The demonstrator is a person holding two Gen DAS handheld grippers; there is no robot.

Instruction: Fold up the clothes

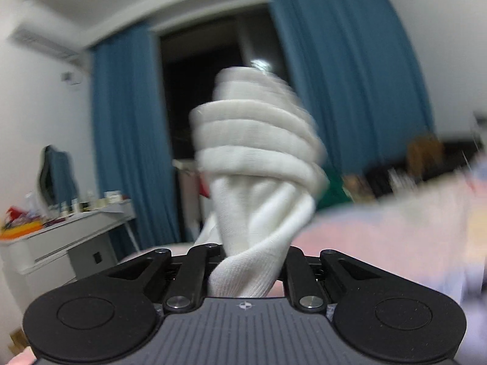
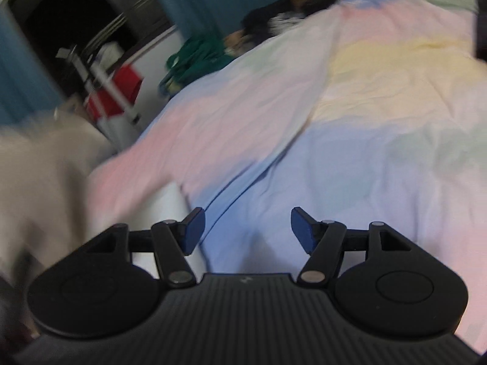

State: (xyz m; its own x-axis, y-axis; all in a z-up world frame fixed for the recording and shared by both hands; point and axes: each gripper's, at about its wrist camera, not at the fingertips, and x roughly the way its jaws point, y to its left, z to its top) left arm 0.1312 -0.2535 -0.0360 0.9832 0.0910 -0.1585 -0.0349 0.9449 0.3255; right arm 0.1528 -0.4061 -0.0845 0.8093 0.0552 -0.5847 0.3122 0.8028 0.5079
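A bedroom in a home is shown. A wide bed is covered with a crumpled pastel bedsheet in pink, blue and yellow patches (image 2: 350,97), seen in the right wrist view. Long blue fabric curtains (image 1: 350,70) are hung on both sides of a dark glass window or balcony door (image 1: 201,91), where only blackness is seen outside. A white wall-mounted air conditioner (image 1: 45,42) is fixed high near the ceiling. A white desk with drawers (image 1: 61,243) is crowded with small bottles and colourful items, too blurred to be named. A green crumpled garment (image 2: 197,54) is left beyond the bed.
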